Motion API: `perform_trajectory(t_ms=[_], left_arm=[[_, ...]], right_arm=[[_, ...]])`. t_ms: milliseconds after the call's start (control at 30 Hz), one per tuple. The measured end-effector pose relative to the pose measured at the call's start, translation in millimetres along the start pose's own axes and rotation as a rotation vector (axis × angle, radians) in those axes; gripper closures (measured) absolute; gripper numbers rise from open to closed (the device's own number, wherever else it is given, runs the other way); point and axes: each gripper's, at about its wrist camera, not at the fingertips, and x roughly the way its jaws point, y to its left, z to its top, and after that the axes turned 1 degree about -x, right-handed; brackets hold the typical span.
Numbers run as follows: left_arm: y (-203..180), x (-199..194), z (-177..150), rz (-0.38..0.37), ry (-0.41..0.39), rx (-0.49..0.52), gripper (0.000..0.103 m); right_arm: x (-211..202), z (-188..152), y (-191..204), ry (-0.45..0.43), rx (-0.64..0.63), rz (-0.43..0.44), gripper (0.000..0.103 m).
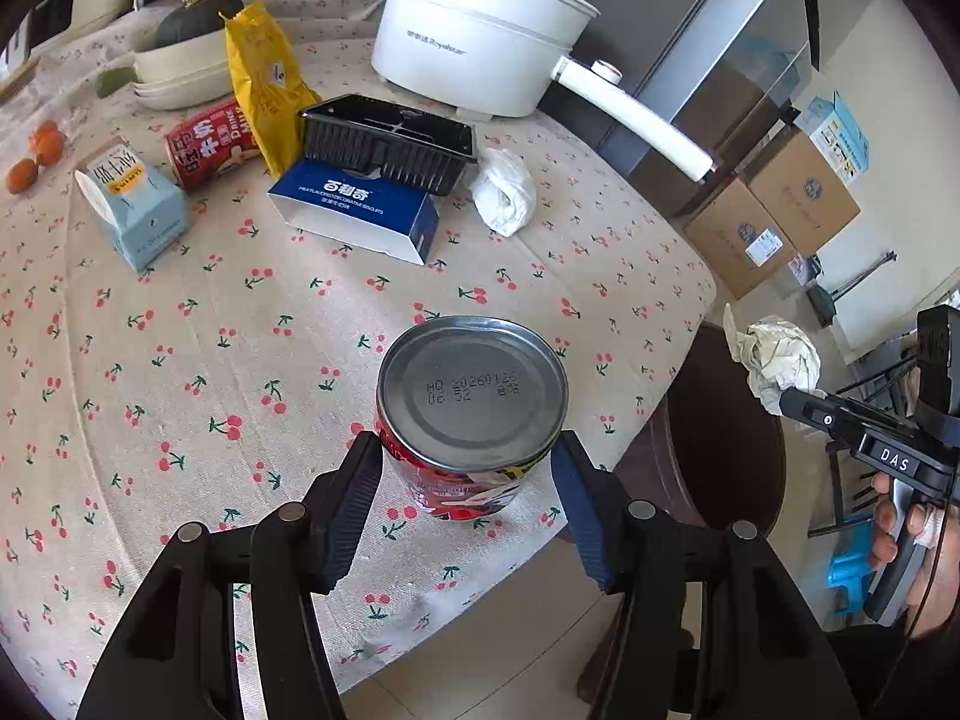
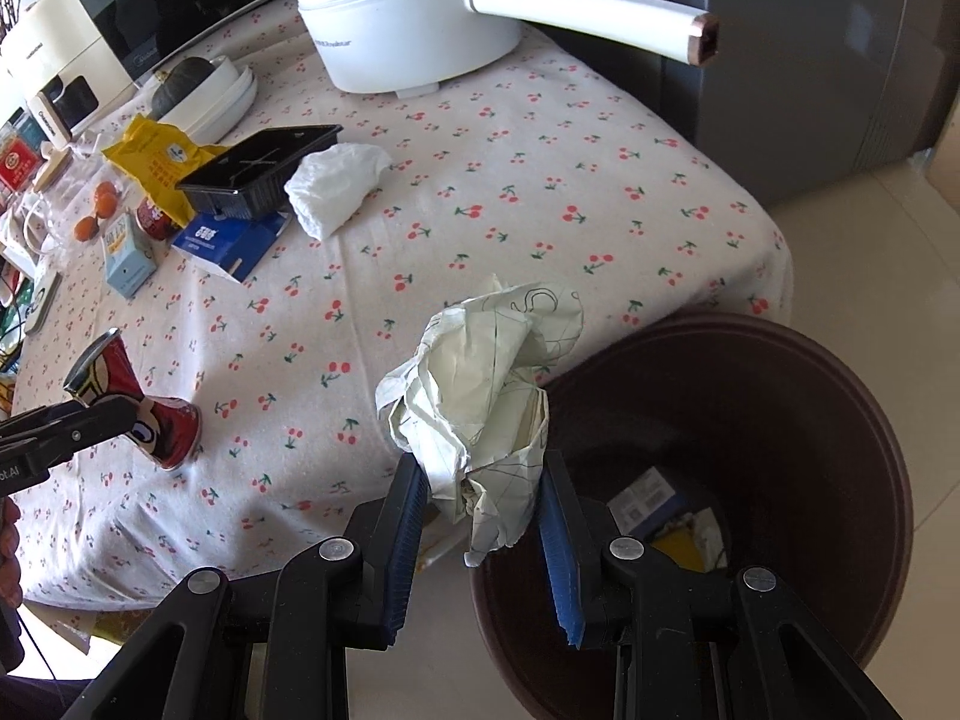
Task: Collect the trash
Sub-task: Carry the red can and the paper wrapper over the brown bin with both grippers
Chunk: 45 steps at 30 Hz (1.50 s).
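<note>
A red drink can (image 1: 471, 414) is tilted with its silver end toward the left wrist camera. My left gripper (image 1: 468, 456) is shut on its sides and holds it just over the cherry-print tablecloth (image 1: 240, 330). The right wrist view shows the same can (image 2: 135, 402) near the table's left front. My right gripper (image 2: 483, 480) is shut on a crumpled ball of printed paper (image 2: 480, 396). The ball hangs over the table edge beside the rim of a dark brown bin (image 2: 780, 360). Some packaging lies at the bottom of the bin.
Further back on the table lie a white tissue (image 1: 504, 192), a black plastic tray (image 1: 390, 144) on a blue biscuit box (image 1: 360, 210), a yellow bag (image 1: 264, 84), another red can (image 1: 210, 144) and a pale blue carton (image 1: 138, 204). A white electric pot (image 1: 480, 30) stands behind. Cardboard boxes (image 1: 774, 210) sit on the floor.
</note>
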Motion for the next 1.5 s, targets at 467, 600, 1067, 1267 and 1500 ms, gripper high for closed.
perform_trajectory(t_ms=[467, 600, 1067, 1267, 1500], left_arm=[[3, 18, -4, 0.046, 0.043, -0.019, 0.048], [-3, 14, -3, 0.027, 0.026, -0.005, 0.048], [-56, 23, -6, -0.034, 0.039, 0.106, 0.05], [-69, 36, 0, -0.004, 0.038, 0.144, 0.048], [-65, 54, 6, -0.033, 0.05, 0.074, 0.042]], right_arm=[[-7, -7, -19, 0.001, 0.028, -0.009, 0.069], [-9, -7, -21, -0.003, 0.031, -0.01, 0.069], [-12, -24, -58, 0.015, 0.072, -0.057, 0.069], [-10, -40, -81, 0.045, 0.09, -0.088, 0.069], [-5, -46, -94, 0.073, 0.106, -0.094, 0.069]])
